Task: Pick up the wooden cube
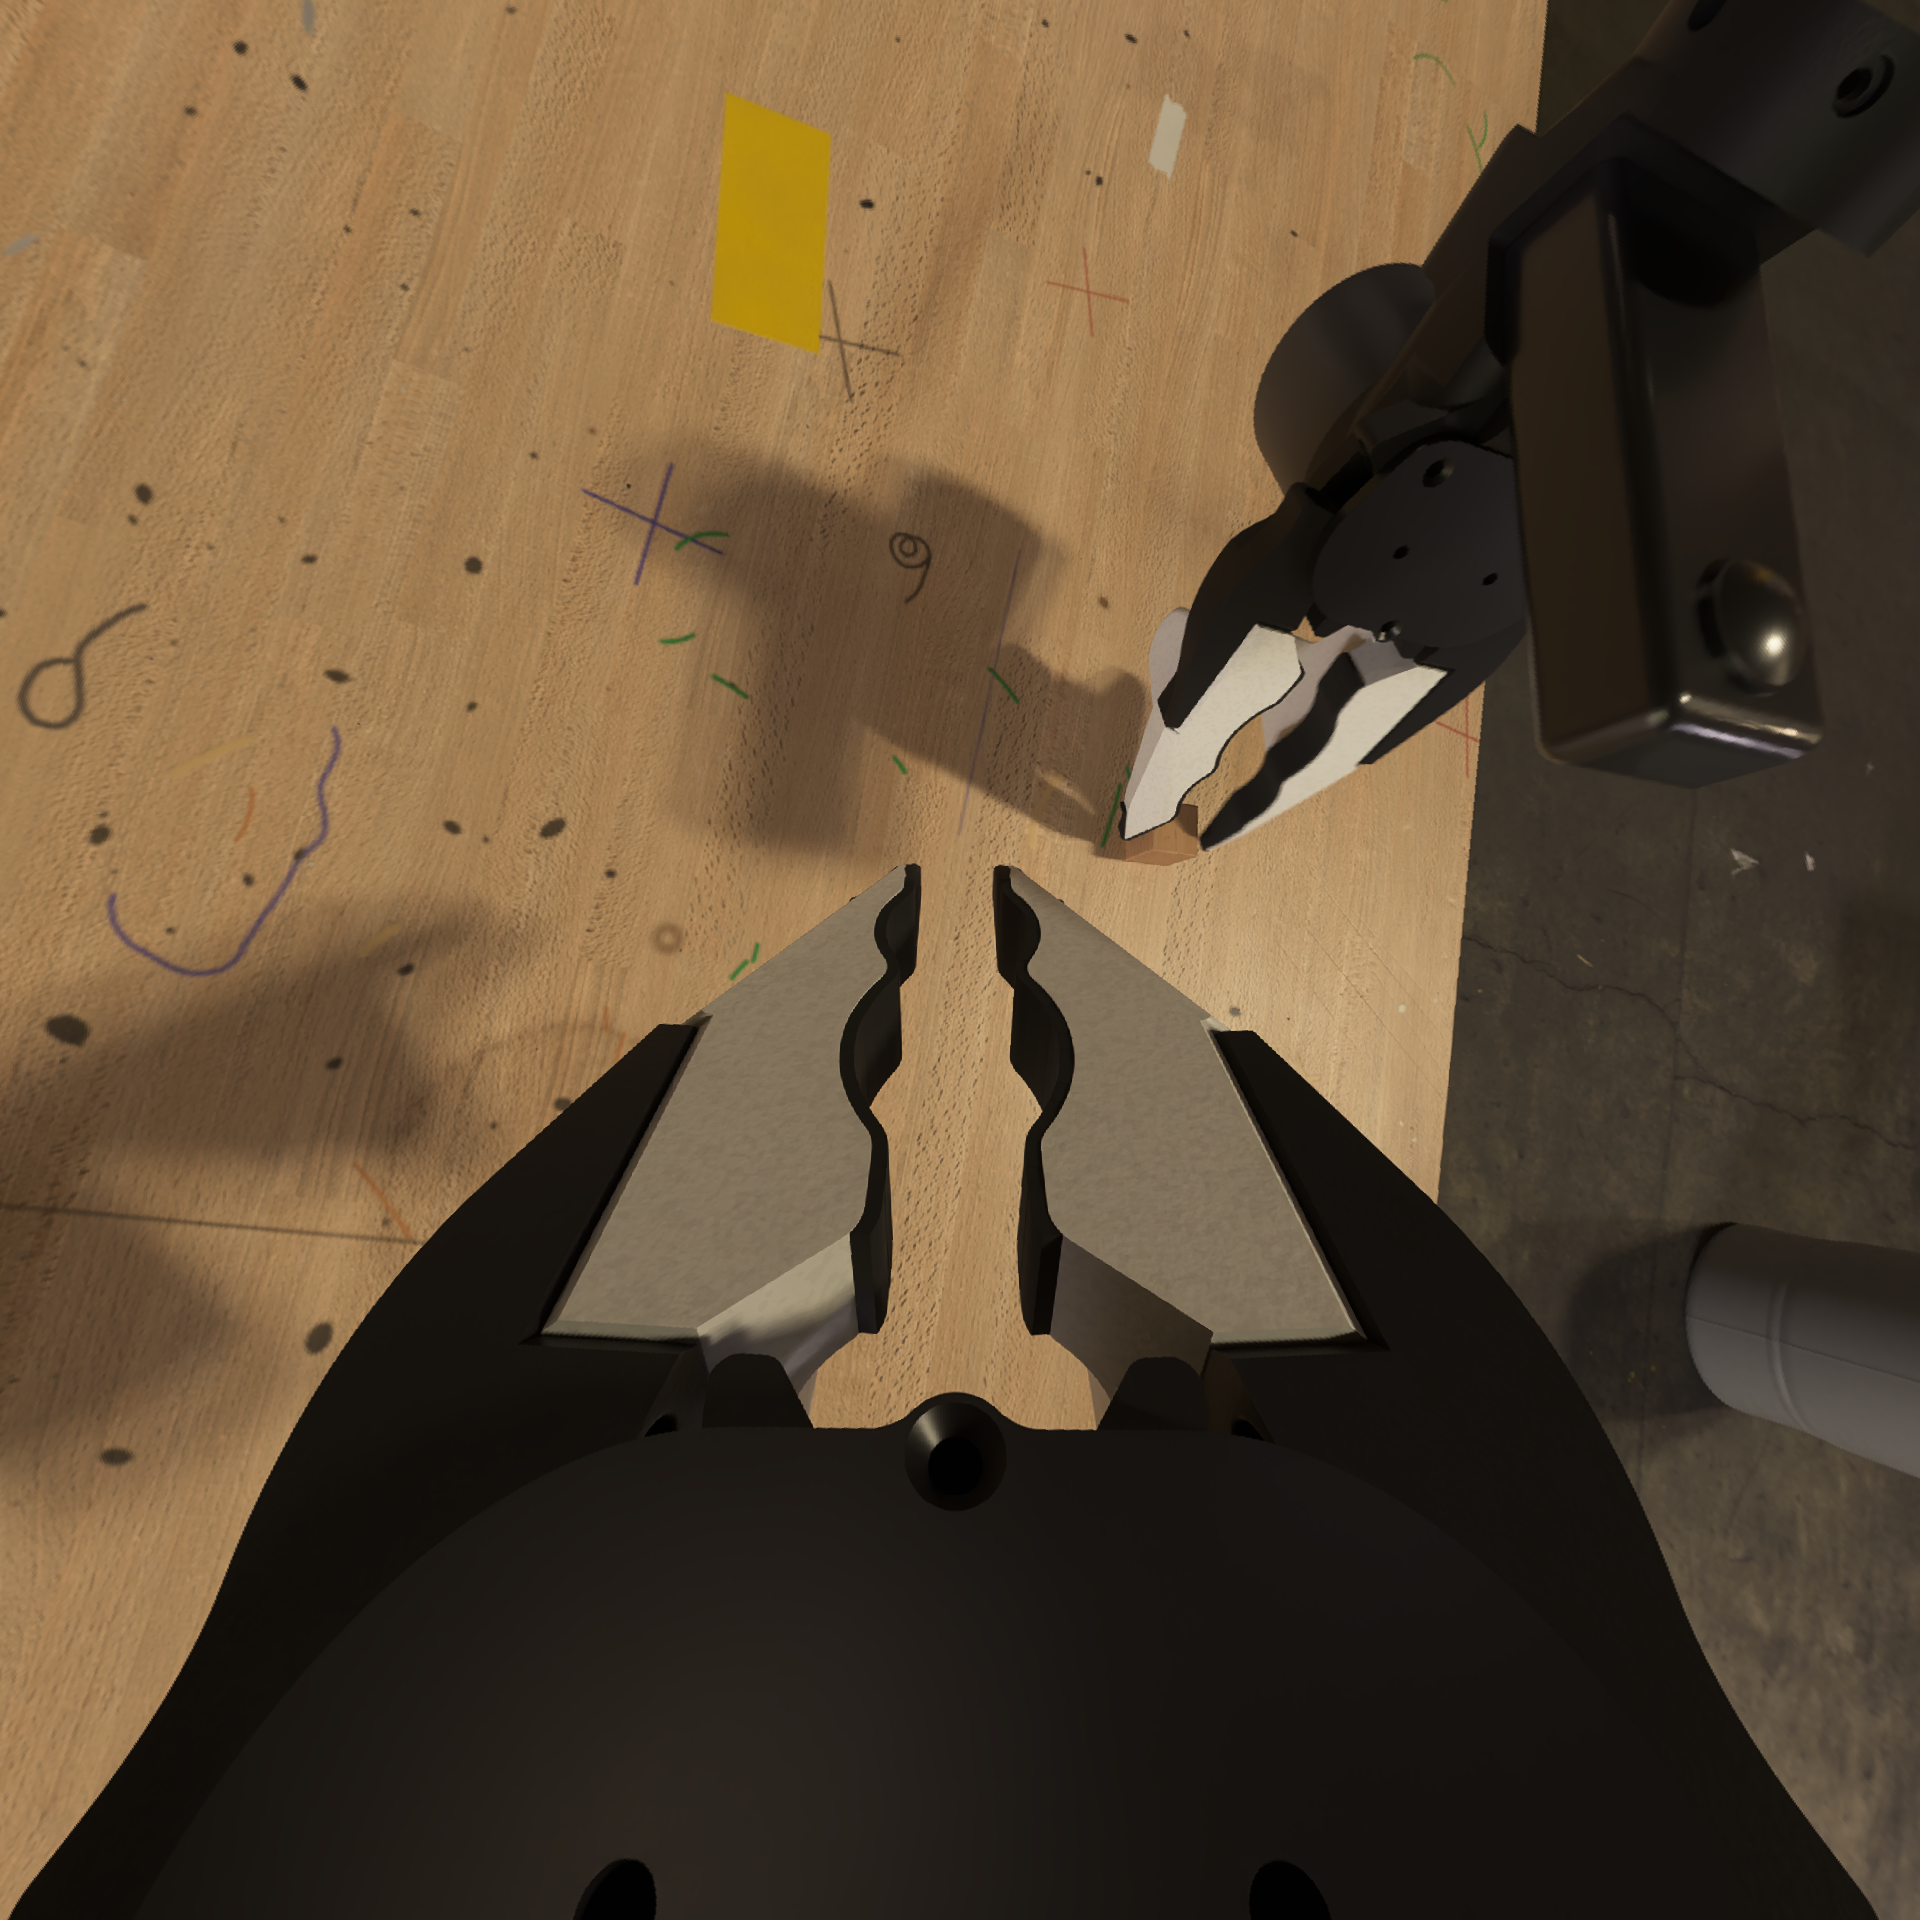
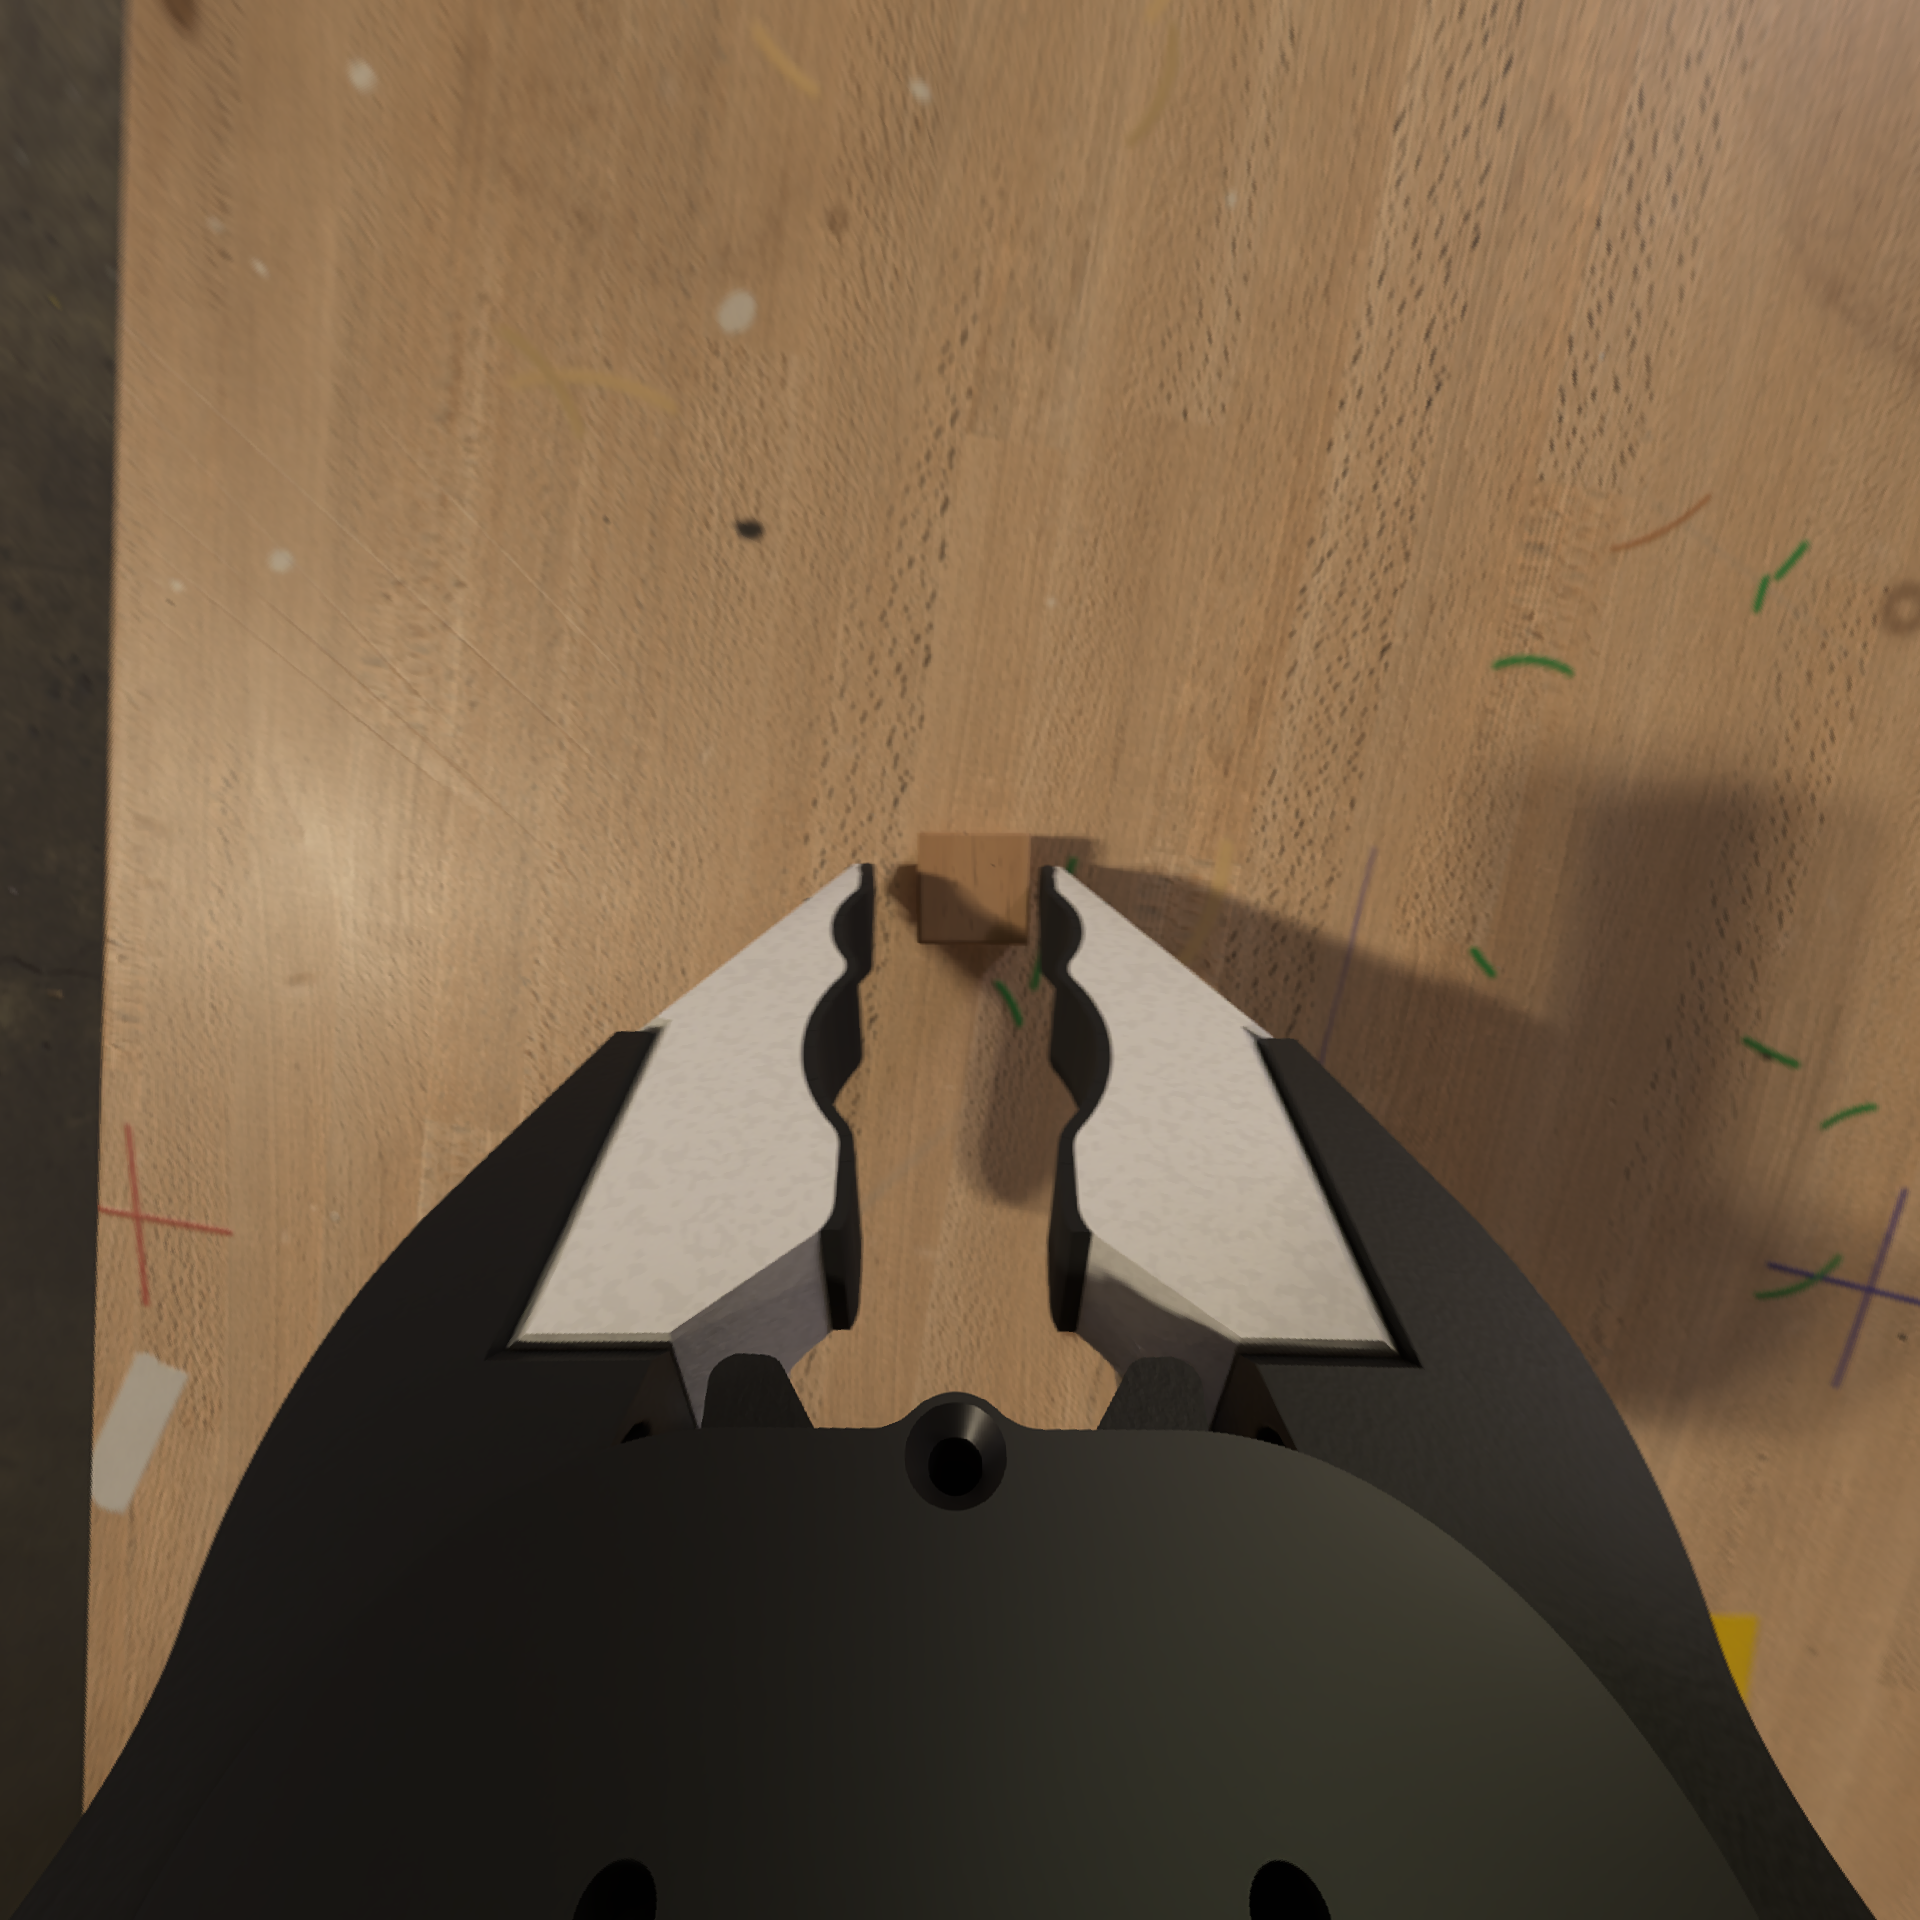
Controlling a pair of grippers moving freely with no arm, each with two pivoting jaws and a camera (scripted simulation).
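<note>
The small wooden cube (image 2: pixel 971 888) rests on the wooden table (image 2: pixel 623 520). In the right wrist view it sits between the tips of my right gripper (image 2: pixel 956 881), which is open. The cube is close to the right fingertip (image 2: pixel 1051 894), with a gap to the left one. In the left wrist view the right gripper (image 1: pixel 1179 826) reaches down from the upper right, and the cube (image 1: pixel 1151 849) peeks out under its tips. My left gripper (image 1: pixel 954 878) hovers over the table just left of the cube. Its jaws stand narrowly apart and hold nothing.
A yellow patch (image 1: pixel 771 223) and a white tape strip (image 1: pixel 1167 133) lie flat on the far table. The table's edge runs down the right side of the left wrist view, with grey floor (image 1: pixel 1662 1039) and a grey cylinder (image 1: pixel 1808 1340) beyond. Pen marks cover the tabletop.
</note>
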